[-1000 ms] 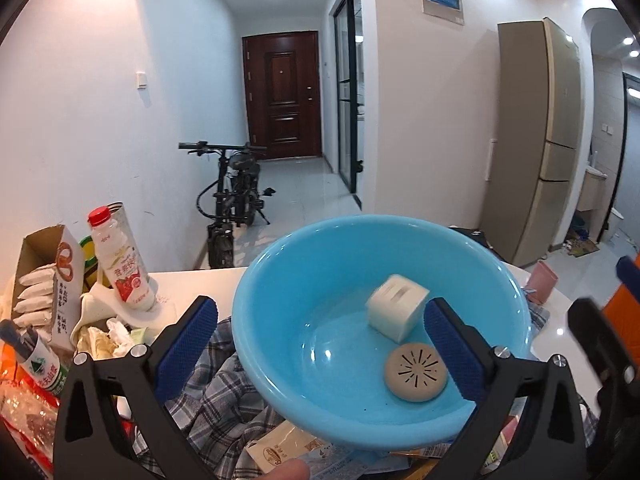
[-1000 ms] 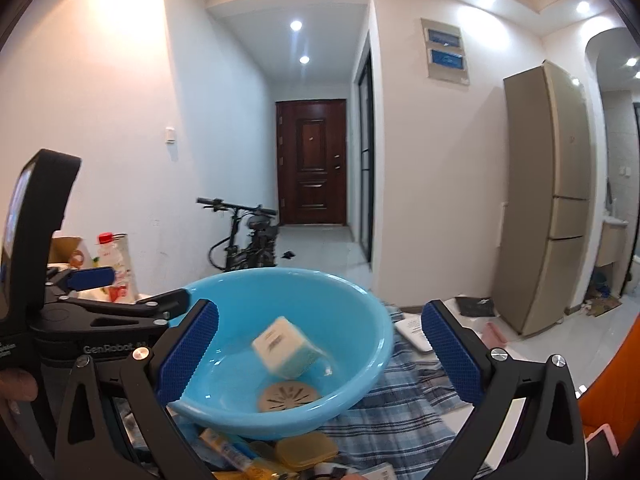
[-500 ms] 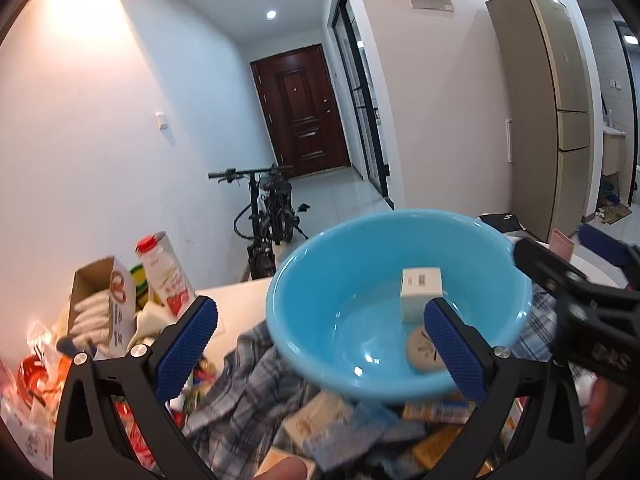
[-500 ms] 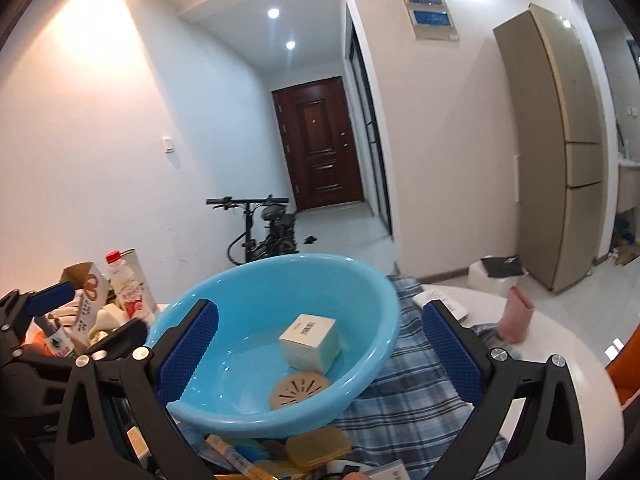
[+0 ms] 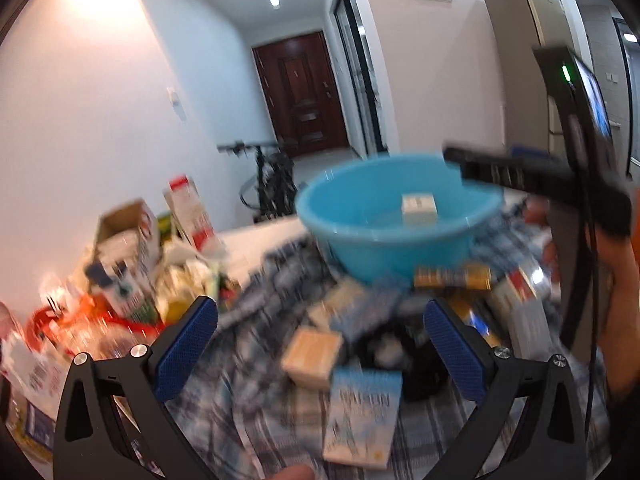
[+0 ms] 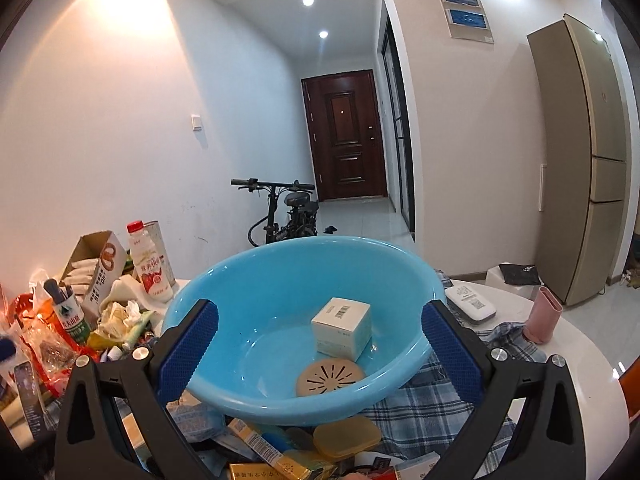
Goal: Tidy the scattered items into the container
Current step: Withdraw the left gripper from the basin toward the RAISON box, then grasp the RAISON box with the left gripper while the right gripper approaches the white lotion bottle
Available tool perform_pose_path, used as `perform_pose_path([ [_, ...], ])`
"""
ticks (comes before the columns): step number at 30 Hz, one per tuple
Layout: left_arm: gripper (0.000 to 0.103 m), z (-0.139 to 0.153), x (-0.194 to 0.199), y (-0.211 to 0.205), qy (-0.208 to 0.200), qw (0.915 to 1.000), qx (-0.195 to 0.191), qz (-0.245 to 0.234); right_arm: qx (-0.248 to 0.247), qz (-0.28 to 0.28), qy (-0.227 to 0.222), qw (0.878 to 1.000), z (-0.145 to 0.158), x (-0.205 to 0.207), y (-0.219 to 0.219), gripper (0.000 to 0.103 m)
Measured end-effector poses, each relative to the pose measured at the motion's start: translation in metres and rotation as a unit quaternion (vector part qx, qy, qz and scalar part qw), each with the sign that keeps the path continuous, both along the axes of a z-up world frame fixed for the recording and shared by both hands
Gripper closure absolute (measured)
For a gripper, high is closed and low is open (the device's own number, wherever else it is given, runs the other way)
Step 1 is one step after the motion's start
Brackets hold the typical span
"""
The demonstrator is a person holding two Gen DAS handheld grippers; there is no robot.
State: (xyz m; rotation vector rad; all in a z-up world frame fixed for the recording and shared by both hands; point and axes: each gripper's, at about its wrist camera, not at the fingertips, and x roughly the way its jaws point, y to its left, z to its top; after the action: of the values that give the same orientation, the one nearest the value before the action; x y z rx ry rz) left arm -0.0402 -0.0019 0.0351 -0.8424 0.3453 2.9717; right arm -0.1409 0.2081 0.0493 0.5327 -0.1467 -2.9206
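Note:
A blue plastic basin (image 6: 248,280) stands on a plaid cloth and holds a white box (image 6: 341,328) and a round beige disc (image 6: 330,378). It also shows in the blurred left wrist view (image 5: 360,216), farther away. My right gripper (image 6: 316,356) is open and empty, just in front of the basin. My left gripper (image 5: 320,344) is open and empty, above scattered items: a tan box (image 5: 312,354), a light blue packet (image 5: 362,416) and a yellow packet (image 5: 452,276). The right gripper's body (image 5: 568,184) crosses the left wrist view at right.
Small packets and a yellow case (image 6: 346,438) lie before the basin. At left stand a milk bottle (image 6: 148,264), an open carton (image 6: 94,268) and snack bags (image 6: 36,332). A white remote (image 6: 470,302) and a pink cup (image 6: 542,316) lie at right on the white table (image 6: 580,364).
My left gripper has pulled back and swung down and left, away from the basin, now over the scattered packets. My right gripper has shifted closer to the basin.

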Motion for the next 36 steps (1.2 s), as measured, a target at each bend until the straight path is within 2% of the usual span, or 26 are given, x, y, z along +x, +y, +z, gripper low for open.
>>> perform_pose_path([
  [5,0.000,-0.037,0.001,-0.003,-0.054,0.9981,0.016,-0.025,-0.005,-0.006,-0.001,1.000,-0.001,-0.001,0.000,0.000],
  [9,0.000,-0.059,0.004,-0.003,-0.077,0.9963,0.015,-0.035,-0.016,0.009,-0.022,1.000,-0.003,-0.006,0.004,0.000],
  [15,0.000,-0.085,-0.003,0.003,-0.102,0.9929,0.009,-0.060,-0.049,0.009,-0.028,0.998,-0.002,-0.008,0.019,0.000],
  [20,0.000,-0.095,-0.008,0.004,-0.107,0.9923,0.008,-0.062,-0.053,0.008,-0.048,0.997,-0.010,-0.016,0.020,0.000],
  [28,0.001,-0.100,-0.016,-0.006,-0.125,0.9888,0.049,-0.066,-0.030,0.002,-0.053,0.998,-0.016,-0.019,0.012,0.000],
  [29,0.013,-0.099,-0.016,-0.008,-0.122,0.9887,0.057,-0.066,-0.027,0.001,-0.053,0.998,-0.016,-0.019,0.011,0.000],
  [30,0.041,-0.098,-0.016,-0.009,-0.122,0.9886,0.060,-0.064,-0.024,0.000,-0.054,0.998,-0.017,-0.020,0.010,0.000],
  [31,0.048,-0.100,-0.017,-0.009,-0.126,0.9886,0.058,-0.059,-0.021,0.000,-0.055,0.998,-0.018,-0.020,0.009,0.000],
  [36,0.048,-0.100,-0.018,-0.009,-0.129,0.9885,0.056,-0.056,-0.012,-0.003,-0.056,0.998,-0.021,-0.020,0.005,0.000],
])
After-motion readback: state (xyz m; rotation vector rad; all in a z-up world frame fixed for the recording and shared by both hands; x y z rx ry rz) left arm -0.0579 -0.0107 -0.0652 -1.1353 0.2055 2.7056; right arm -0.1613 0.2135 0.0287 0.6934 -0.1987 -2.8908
